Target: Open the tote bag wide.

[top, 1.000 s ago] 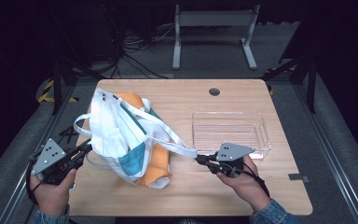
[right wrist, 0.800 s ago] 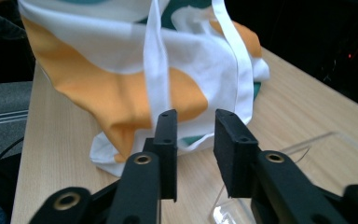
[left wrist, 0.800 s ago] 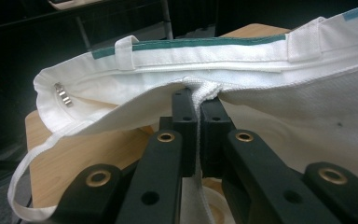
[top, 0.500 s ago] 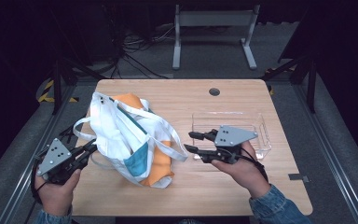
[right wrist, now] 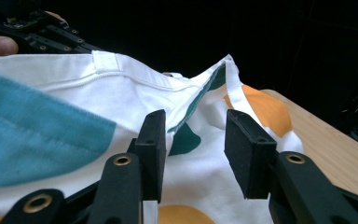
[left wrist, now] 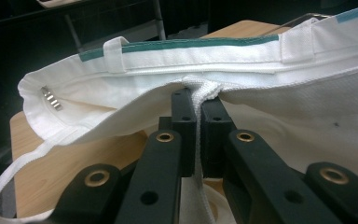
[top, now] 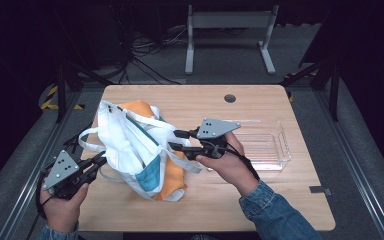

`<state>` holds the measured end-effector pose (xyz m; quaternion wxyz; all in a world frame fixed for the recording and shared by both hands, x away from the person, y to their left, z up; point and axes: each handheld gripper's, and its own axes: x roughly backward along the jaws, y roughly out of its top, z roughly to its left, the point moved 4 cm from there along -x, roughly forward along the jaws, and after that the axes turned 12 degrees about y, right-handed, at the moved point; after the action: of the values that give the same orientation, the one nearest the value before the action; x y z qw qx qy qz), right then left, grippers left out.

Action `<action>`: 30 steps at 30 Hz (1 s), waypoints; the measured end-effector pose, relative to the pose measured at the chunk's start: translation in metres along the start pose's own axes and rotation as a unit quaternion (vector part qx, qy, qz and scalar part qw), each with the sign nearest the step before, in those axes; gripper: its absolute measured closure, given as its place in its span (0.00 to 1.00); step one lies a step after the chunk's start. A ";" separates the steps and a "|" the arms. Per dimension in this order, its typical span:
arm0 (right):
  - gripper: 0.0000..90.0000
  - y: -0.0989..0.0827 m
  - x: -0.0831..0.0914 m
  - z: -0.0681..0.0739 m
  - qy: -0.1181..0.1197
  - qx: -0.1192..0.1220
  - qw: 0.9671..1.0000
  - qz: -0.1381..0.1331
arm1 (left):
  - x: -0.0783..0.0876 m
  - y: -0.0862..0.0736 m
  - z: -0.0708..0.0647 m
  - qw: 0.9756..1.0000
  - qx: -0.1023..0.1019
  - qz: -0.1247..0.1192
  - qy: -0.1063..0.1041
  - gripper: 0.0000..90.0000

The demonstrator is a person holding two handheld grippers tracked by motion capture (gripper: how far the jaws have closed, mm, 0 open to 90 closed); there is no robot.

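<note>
On the wooden table [top: 280, 210], the left gripper [left wrist: 193, 100] pinches the white tote bag [top: 130, 145] rim while the right gripper [top: 176, 140], jaws parted and empty after just opening, should take the opposite rim squarely.

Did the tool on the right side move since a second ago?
Yes. The right tool has gone left and up the picture, away from the clear tray, over the bag. Its jaws have just been opening, nothing gripped.
</note>
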<state>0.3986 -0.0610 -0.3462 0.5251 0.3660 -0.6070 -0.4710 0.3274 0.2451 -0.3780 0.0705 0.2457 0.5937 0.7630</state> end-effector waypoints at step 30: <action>0.80 -0.017 -0.061 0.003 0.050 -0.067 0.992 0.091 | -0.004 0.000 -0.002 1.000 -0.002 0.000 -0.011 0.96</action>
<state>0.4063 -0.0080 -0.3803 0.6188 0.2963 -0.5781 -0.4417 0.3299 0.2420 -0.3794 0.0776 0.2543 0.5913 0.7614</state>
